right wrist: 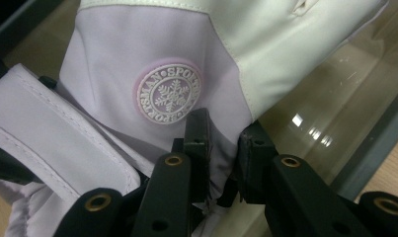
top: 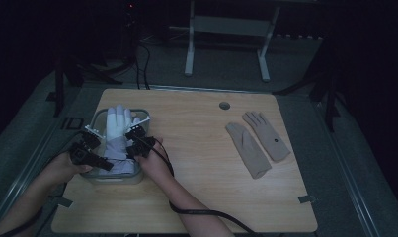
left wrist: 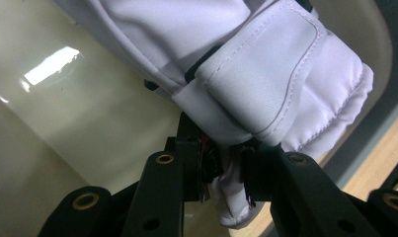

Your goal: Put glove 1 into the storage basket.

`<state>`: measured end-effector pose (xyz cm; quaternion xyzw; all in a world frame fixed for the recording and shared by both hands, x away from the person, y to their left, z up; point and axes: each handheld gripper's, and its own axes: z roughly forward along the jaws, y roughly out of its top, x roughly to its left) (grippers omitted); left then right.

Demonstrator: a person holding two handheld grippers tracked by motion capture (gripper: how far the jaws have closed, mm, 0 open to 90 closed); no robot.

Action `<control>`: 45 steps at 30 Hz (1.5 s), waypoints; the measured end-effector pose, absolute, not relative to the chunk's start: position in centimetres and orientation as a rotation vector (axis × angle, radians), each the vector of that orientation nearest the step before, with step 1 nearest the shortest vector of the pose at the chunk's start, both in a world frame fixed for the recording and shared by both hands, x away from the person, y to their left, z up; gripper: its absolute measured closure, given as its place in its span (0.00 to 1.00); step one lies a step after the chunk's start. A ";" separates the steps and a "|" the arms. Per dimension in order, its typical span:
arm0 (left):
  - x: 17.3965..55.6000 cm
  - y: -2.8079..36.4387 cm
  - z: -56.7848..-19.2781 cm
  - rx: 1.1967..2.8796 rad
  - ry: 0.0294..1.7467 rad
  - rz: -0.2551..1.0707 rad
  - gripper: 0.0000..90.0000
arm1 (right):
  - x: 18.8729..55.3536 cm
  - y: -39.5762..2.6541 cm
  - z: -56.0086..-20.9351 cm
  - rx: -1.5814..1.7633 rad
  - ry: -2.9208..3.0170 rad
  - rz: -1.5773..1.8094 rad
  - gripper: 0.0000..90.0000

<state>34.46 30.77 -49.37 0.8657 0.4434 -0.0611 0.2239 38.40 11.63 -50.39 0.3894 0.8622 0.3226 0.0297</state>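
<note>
A white and lilac padded glove (top: 117,129) lies in a clear plastic bin (top: 115,178) at the table's left, its fingers pointing away from me. My left gripper (top: 106,160) comes in from the left and is shut on the glove's cuff. In the left gripper view, the left gripper (left wrist: 226,173) pinches a fold of the cuff (left wrist: 285,89) between its jaws. My right gripper (top: 131,147) is shut on the glove from the right. In the right gripper view, the right gripper (right wrist: 221,148) pinches lilac fabric just below a round snowflake badge (right wrist: 168,93).
Two beige thin gloves (top: 248,150) (top: 266,136) lie flat side by side on the right half of the wooden table (top: 196,148). A round cable hole (top: 224,105) sits near the far edge. Cables trail from both grippers off the near edge.
</note>
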 end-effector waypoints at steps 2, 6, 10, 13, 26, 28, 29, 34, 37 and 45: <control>34.5 30.8 -49.6 2.397 1.233 -0.166 0.79 | 38.5 11.8 -50.3 1.204 2.674 0.971 0.84; 34.6 30.8 -50.0 2.400 1.252 -0.168 0.69 | 38.5 12.2 -50.2 1.178 2.692 0.915 0.78; 34.3 30.6 -49.9 2.401 1.252 -0.130 0.59 | 38.7 12.4 -50.0 1.142 2.716 0.909 0.66; 34.0 30.6 -49.6 2.380 1.251 -0.094 0.48 | 38.8 12.4 -49.5 1.107 2.710 0.921 0.49; 32.9 29.8 -47.1 2.227 1.191 0.236 0.07 | 38.9 10.4 -46.7 0.932 2.666 1.047 0.17; 32.7 29.4 -46.9 2.220 1.173 0.239 0.07 | 38.9 9.9 -46.2 0.933 2.651 1.059 0.17; 32.6 29.3 -46.7 2.216 1.166 0.258 0.07 | 38.9 9.6 -46.0 0.936 2.644 1.061 0.17; 32.2 28.3 -46.0 2.172 1.112 0.263 0.07 | 38.9 8.1 -45.0 0.920 2.628 1.066 0.17; 32.0 27.3 -45.8 2.158 1.080 0.264 0.08 | 38.8 7.3 -44.7 0.910 2.621 1.065 0.17; 31.7 25.3 -45.8 2.179 0.988 0.235 0.09 | 39.0 4.9 -44.4 0.933 2.596 1.069 0.17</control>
